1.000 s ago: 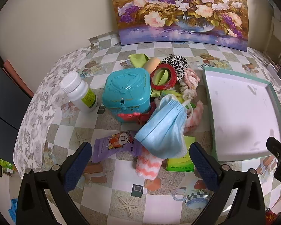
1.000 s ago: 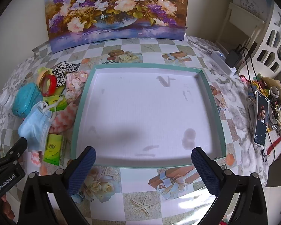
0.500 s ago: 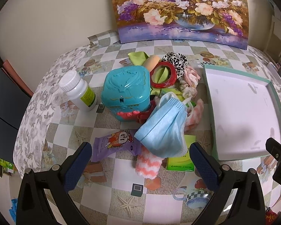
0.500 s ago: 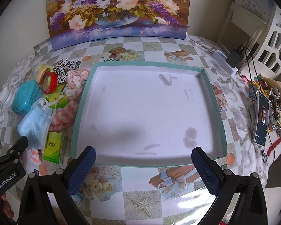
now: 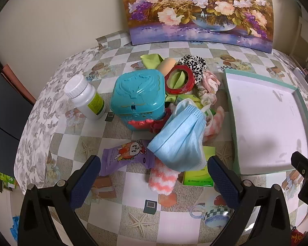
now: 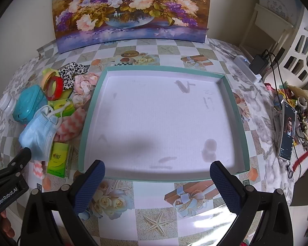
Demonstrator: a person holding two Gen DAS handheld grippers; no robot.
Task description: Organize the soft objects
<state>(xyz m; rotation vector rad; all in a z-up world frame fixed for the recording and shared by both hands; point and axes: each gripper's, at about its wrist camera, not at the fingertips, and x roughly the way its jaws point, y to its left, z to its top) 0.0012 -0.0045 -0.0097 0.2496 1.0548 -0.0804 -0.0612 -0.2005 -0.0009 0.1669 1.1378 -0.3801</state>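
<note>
1. The left claw (image 5: 154,172) hangs spread wide and empty just short of the pile, framing the pale blue pleated face mask (image 5: 178,137), probably the first pick.
2. The right claw (image 6: 157,177) gapes, holding nothing, at the near edge of the shallow teal-rimmed white tray (image 6: 83,143), seemingly the soft things' destination.
3. The pile on the checked table (image 5: 133,217) holds one mask, two scrunchies, two green tissue packs and one teal plastic box (image 5: 138,100).

Probably a home: a patterned tablecloth (image 6: 145,215), a flower painting (image 6: 131,8), white furniture (image 6: 297,47) and a charging phone (image 6: 287,131).
</note>
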